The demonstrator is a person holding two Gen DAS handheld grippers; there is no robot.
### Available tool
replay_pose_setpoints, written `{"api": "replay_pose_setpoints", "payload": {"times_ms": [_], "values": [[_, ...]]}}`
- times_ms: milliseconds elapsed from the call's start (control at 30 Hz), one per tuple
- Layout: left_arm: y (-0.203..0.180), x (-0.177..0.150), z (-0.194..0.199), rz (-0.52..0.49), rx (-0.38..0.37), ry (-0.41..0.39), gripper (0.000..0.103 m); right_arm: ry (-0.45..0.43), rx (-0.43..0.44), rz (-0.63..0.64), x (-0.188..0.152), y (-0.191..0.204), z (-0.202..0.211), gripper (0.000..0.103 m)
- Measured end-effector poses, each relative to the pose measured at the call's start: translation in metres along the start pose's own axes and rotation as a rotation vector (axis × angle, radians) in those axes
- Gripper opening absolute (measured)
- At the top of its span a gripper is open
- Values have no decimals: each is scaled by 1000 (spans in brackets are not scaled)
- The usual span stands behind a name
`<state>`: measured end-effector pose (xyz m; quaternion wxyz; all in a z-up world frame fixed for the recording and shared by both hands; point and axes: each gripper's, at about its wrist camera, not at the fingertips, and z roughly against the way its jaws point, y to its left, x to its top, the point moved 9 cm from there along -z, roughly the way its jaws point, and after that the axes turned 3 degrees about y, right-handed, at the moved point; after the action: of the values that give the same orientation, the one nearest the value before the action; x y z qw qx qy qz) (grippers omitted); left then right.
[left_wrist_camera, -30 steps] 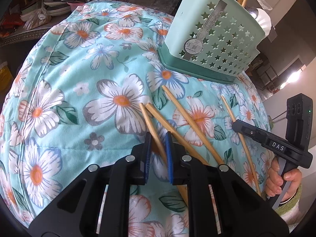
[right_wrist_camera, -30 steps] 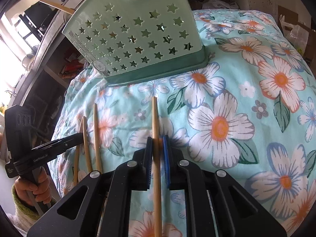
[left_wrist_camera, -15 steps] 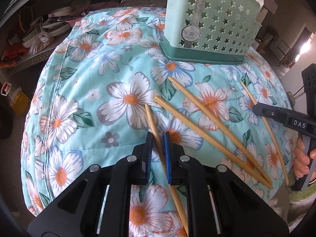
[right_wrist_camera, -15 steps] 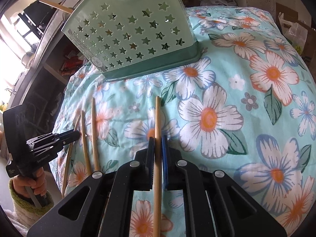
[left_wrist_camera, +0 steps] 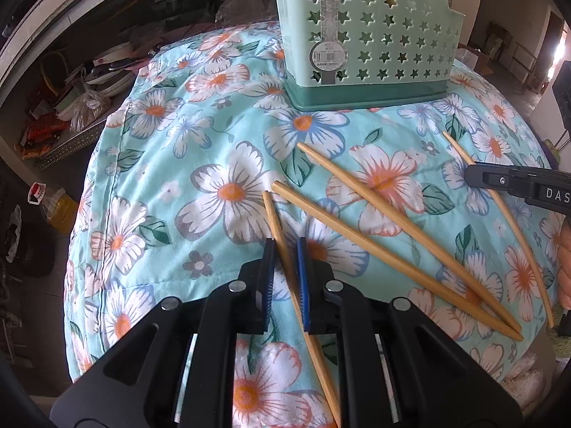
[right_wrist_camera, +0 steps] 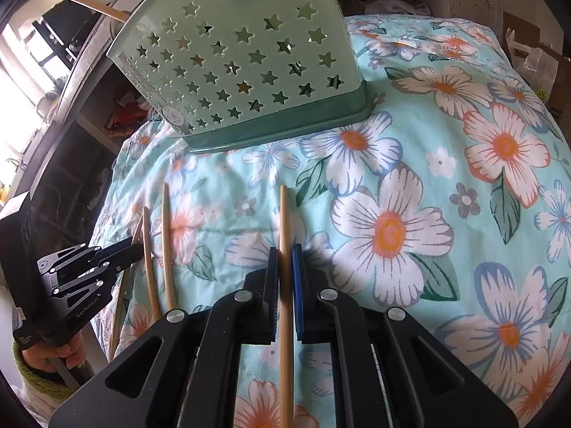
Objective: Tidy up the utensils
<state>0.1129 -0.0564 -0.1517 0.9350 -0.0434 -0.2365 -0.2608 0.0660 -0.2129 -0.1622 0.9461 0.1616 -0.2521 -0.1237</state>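
A mint-green utensil holder with star holes stands at the far side of the floral cloth. My left gripper is shut on a wooden chopstick that crosses slantwise between the pads. Two more chopsticks lie to its right on the cloth. My right gripper is shut on another chopstick, which points at the holder. The right gripper shows at the right edge of the left wrist view. The left gripper shows at the left of the right wrist view.
The cloth covers a rounded surface that drops off on all sides. Cluttered shelves and a yellow bottle lie left of it, a cardboard box right. A hand in a green sleeve holds the left gripper.
The left gripper has rolled and shifted a little, its chopstick still between the pads; the holder now looks upright in its view. The right gripper has stayed put.
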Motion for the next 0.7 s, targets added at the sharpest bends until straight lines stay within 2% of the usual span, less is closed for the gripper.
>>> {"api": "replay_pose_setpoints", "payload": {"times_ms": [700], "values": [[-5, -2, 3, -28, 28, -7, 11, -47, 9, 19, 7, 7, 14, 7]]}}
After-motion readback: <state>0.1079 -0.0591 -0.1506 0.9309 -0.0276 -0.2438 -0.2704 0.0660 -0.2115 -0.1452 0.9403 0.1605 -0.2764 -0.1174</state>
